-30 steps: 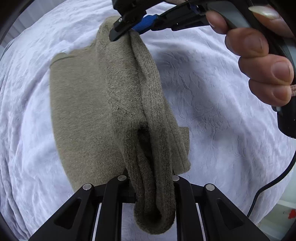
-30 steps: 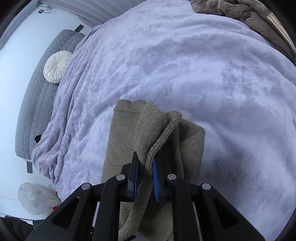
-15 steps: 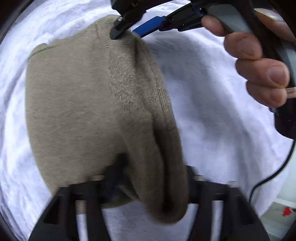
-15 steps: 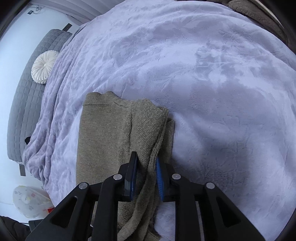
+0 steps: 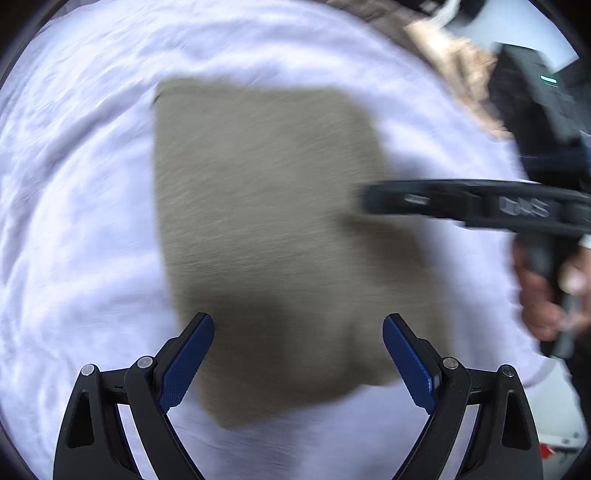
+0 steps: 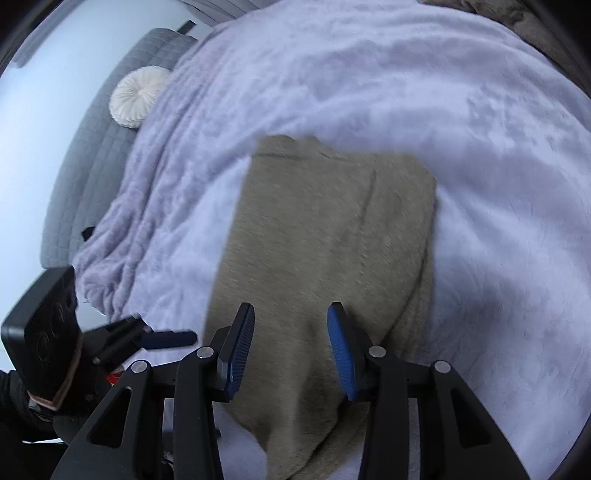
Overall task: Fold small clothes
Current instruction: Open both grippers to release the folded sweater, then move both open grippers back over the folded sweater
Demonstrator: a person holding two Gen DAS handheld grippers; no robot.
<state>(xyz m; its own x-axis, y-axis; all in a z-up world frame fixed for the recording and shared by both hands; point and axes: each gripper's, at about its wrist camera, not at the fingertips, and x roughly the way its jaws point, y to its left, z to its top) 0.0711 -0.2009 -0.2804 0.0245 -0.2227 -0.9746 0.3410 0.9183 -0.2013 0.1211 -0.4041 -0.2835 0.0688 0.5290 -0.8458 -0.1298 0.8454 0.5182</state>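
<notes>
Both our grippers are spread wide and hold nothing: the left gripper and the right gripper hover over the sweater, a fuzzy olive knit lying flat as a rough rectangle on the plush lavender blanket. Half a second ago each was clamped on a raised fold of it.

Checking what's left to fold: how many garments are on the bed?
1 clearly: the olive knit garment lies folded on the lavender blanket. Brownish fabric at the far edge might be another; too unclear.
</notes>
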